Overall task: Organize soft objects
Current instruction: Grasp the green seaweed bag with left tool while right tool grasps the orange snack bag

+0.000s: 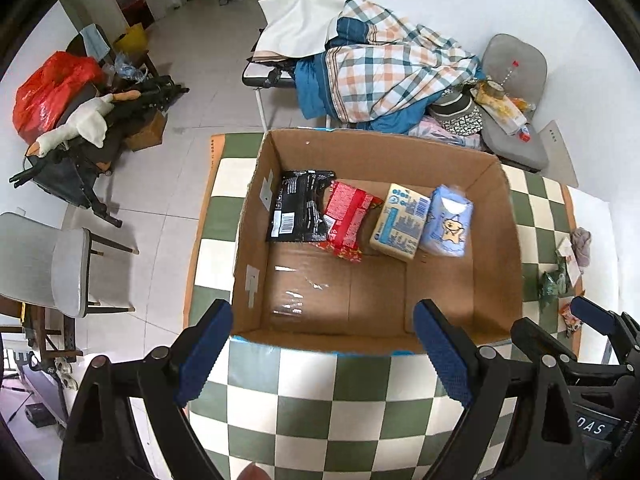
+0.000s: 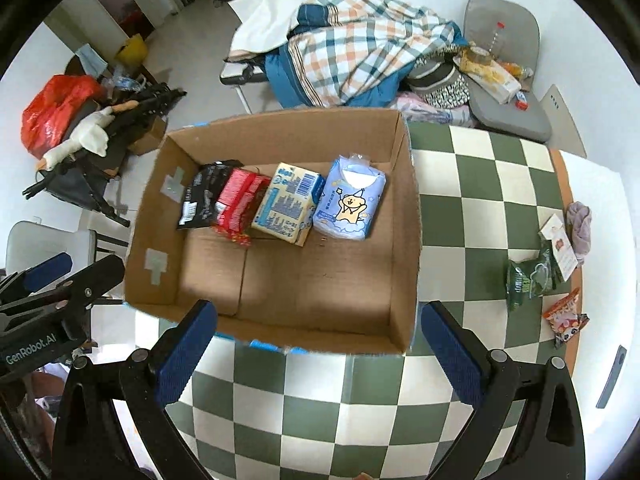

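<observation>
I have both tools hovering over the near edge of the cardboard box [image 2: 404, 208], my left gripper [image 1: 324, 352] and my right gripper [image 2: 320, 352] each spread wide with nothing between the blue pads. Four soft packs already lie in a row along the far wall of the box: a black pouch [image 2: 200, 196], a red pack [image 2: 238, 204], a yellow tissue pack [image 2: 286, 204] and a blue tissue pack [image 2: 350, 200]. From the right wrist view, the leftovers sit at three o'clock on the checkered tablecloth [image 2: 460, 216]: a green packet [image 2: 528, 280], an orange snack bag [image 2: 566, 314] and a grey cloth [image 2: 580, 226]. My worry is the reach: those lie near the table edge, so a glancing pinch could nudge one off, and the crinkly film may slip from the pads.
</observation>
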Available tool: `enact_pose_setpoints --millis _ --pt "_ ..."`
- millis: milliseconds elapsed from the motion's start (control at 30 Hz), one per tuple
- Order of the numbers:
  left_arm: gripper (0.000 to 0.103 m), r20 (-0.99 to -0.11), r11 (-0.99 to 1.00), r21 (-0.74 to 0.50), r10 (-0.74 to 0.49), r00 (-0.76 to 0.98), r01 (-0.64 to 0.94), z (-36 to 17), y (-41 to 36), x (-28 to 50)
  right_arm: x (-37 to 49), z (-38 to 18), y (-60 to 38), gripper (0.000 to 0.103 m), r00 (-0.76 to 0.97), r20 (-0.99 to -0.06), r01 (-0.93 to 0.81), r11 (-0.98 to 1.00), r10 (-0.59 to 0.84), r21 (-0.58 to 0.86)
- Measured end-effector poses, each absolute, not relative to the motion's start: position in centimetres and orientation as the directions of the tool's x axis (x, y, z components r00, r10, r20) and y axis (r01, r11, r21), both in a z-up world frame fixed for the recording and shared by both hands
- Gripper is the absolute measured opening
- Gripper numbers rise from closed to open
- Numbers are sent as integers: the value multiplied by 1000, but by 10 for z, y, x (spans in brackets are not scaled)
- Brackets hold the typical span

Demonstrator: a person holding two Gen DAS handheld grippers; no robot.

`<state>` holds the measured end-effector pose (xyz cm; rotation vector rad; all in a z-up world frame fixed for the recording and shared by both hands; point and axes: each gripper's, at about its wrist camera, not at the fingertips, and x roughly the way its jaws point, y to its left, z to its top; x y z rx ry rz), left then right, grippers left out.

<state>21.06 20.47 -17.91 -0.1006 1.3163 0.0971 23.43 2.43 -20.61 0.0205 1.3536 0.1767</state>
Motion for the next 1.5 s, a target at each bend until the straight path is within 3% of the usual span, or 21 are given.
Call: enact_pose_setpoints --millis 267,433,600,800,1033,1400,1500 --pt "92 -954 996 45 65 291 -78 -145 182 203 214 -178 3 103 223 -945 -112 970 238 218" --pt "92 -938 993 101 76 338 56 -125 117 219 215 -168 -51 103 256 -932 -22 966 255 258" --pt "92 -931 952 143 36 362 271 -133 21 241 217 -170 -145 103 279 -944 137 966 176 220" --pt "92 -940 817 242 64 336 523 -187 -101 267 222 -201 -264 103 199 -979 248 963 52 102" --pt "92 -960 663 264 106 261 701 -270 -199 283 232 -269 -346 103 44 -999 129 992 -7 -2" --pt "92 -976 579 203 186 115 790 -365 -244 294 248 -376 -370 102 -127 -990 0 998 55 56" --pt "92 -979 568 177 188 83 804 -378 -252 294 251 -396 -374 92 -163 -983 -4 997 80 82"
